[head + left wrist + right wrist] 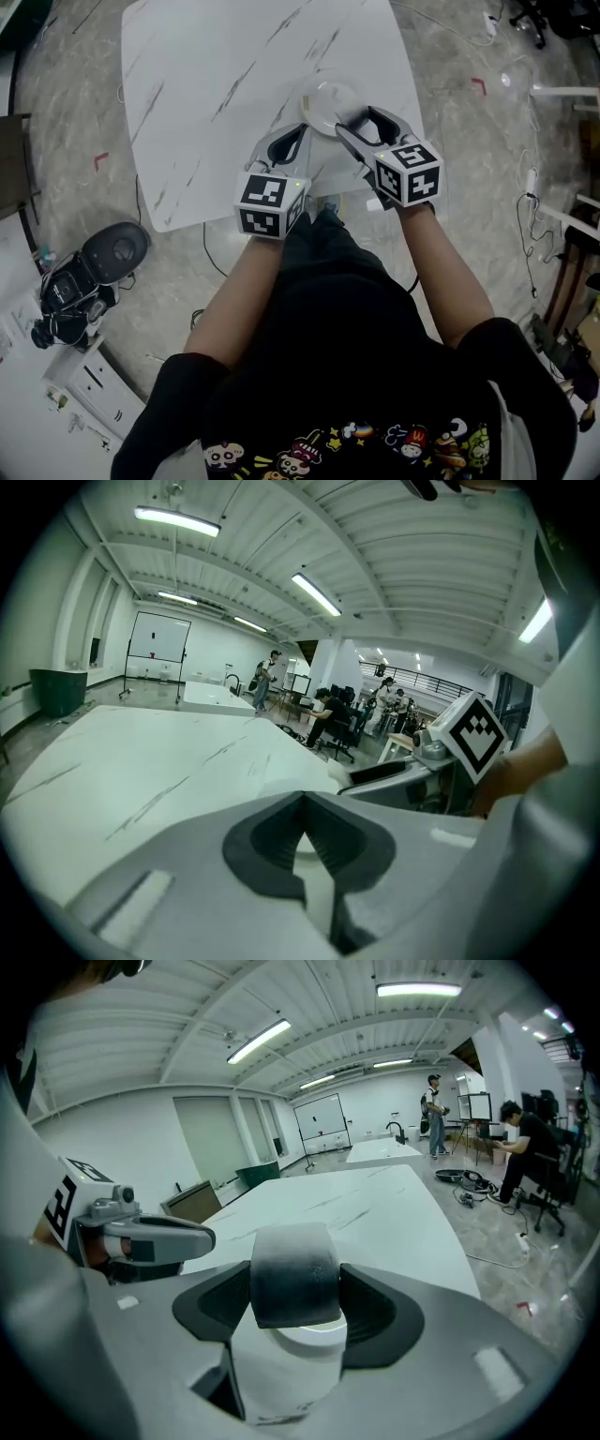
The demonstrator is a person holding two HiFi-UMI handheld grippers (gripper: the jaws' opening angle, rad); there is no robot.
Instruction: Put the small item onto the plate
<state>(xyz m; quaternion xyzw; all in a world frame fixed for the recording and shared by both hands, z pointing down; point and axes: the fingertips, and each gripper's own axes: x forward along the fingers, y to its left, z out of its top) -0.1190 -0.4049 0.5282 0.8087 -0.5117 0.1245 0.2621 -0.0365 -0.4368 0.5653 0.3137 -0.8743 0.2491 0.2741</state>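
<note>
Right claw is clamping the small grey item just over the plate, near the counter's front edge. Left claw is pressing shut, empty, beside the plate. Bare counter is lying open beyond.

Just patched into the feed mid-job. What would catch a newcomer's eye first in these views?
The right gripper draws the eye first: its jaws are clamped on a small grey-and-white rounded item, held above the white round plate. The plate sits near the front edge of the white marble-patterned table. Just to its left, the left gripper is shut with nothing between its jaws.
</note>
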